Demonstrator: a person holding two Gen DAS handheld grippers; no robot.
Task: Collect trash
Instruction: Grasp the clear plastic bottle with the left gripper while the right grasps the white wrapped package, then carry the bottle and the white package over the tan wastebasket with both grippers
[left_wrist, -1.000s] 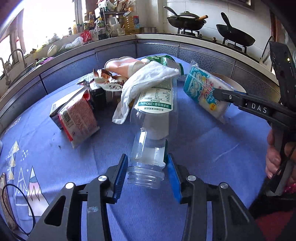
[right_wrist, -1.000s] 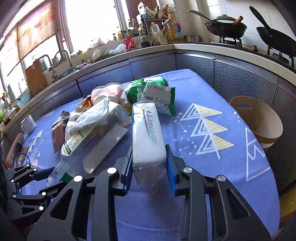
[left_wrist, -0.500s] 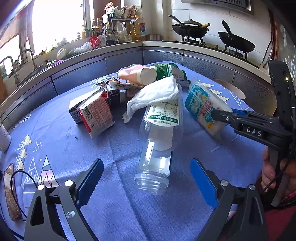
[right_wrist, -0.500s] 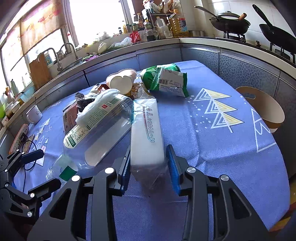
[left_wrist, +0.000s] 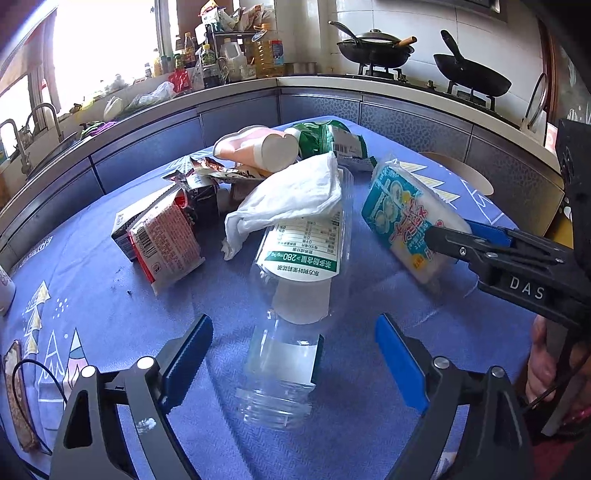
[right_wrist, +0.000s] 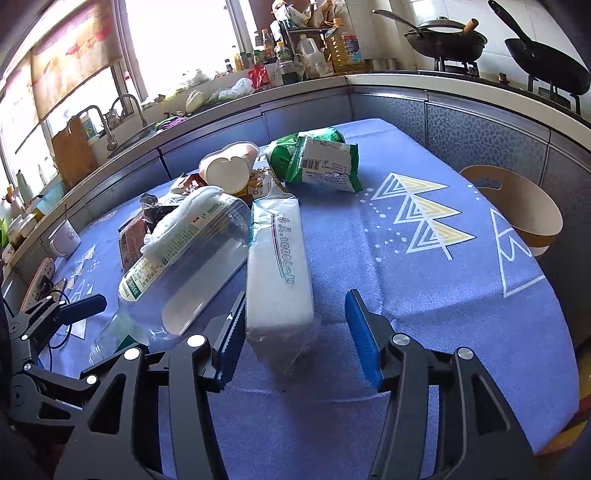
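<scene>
Kitchen worktop (left_wrist: 369, 369), blue cloth. Left claw (left_wrist: 293, 363), clamped on the clear bottle (left_wrist: 291, 317) a second ago, now gapes around it at lower centre. Right claw (right_wrist: 295, 332) just opened, releasing the tissue pack (right_wrist: 277, 266) lying between.

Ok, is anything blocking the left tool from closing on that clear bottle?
Nothing visible does. The left tool is open, and the clear bottle lies with its open neck between the pads. A crumpled white tissue drapes only its far end.
</scene>
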